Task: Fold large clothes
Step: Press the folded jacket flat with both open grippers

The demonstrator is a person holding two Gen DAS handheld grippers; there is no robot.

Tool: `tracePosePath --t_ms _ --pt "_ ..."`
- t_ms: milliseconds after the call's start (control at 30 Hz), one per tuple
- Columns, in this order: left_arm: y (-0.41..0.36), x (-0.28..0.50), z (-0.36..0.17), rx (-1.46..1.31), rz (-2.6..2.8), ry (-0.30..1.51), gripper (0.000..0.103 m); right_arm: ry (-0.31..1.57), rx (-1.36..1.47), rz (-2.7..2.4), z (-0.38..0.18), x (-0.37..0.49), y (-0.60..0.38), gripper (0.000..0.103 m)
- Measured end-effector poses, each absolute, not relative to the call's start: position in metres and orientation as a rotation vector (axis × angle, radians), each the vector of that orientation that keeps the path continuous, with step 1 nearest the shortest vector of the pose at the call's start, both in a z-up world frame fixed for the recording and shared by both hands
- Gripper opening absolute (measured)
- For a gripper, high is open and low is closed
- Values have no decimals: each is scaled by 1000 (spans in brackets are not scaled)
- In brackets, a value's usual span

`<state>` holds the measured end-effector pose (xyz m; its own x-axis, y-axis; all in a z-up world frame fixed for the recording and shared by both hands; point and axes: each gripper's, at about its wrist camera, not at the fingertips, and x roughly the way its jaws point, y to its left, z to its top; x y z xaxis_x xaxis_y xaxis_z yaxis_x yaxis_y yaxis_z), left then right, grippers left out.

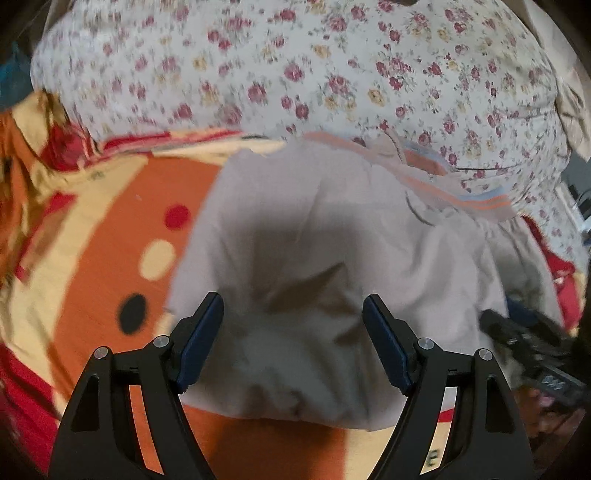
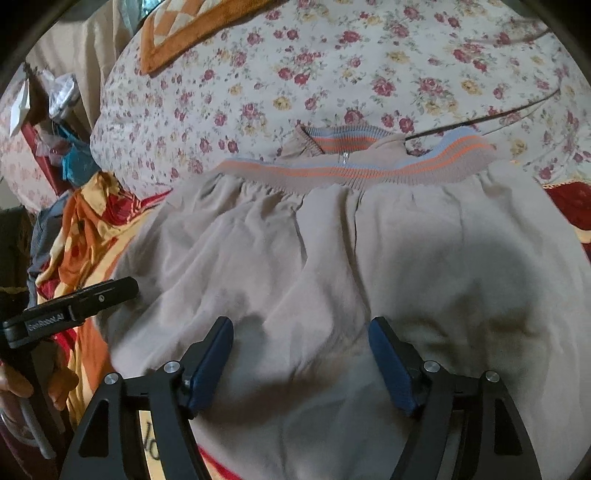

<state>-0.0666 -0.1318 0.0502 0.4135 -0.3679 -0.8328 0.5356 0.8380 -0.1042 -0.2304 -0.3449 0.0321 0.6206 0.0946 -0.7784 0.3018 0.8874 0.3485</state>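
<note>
Under everything we see a bed with a big bright blanket [image 1: 110, 229] in orange, cream and red, with round spots on it. At the far side of the bed lies a white sheet with little flowers [image 2: 295, 74]. An orange and cream cloth [image 2: 173, 33] sits on the flowery sheet at its far left corner.

On top of the blanket, in the middle of the bed, we see the beige jacket [image 2: 332, 251]. It lies spread out and wrinkly. Its stretchy band with orange and blue stripes [image 2: 369, 170] is at the far end, touching the flowery sheet. A little zipper shows just behind the band.

We hold the right gripper [image 2: 301, 365] over the near part of the jacket. Its blue fingers [image 2: 208, 365] are spread apart and grip nothing.

We hold the left gripper [image 1: 293, 339] over the jacket's left part, near its edge. Its fingers [image 1: 201, 339] are wide apart too, and nothing is between them.
</note>
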Motion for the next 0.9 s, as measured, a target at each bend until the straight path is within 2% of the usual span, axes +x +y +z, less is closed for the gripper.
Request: tracePosePath --t_ms 333,900 --pt "-107 -54 54 162 -543 978 78 839 444 -100 66 -224 -317 73" --pt "-92 -37 44 52 -578 1066 78 929 379 -153 38 -184 -315 70"
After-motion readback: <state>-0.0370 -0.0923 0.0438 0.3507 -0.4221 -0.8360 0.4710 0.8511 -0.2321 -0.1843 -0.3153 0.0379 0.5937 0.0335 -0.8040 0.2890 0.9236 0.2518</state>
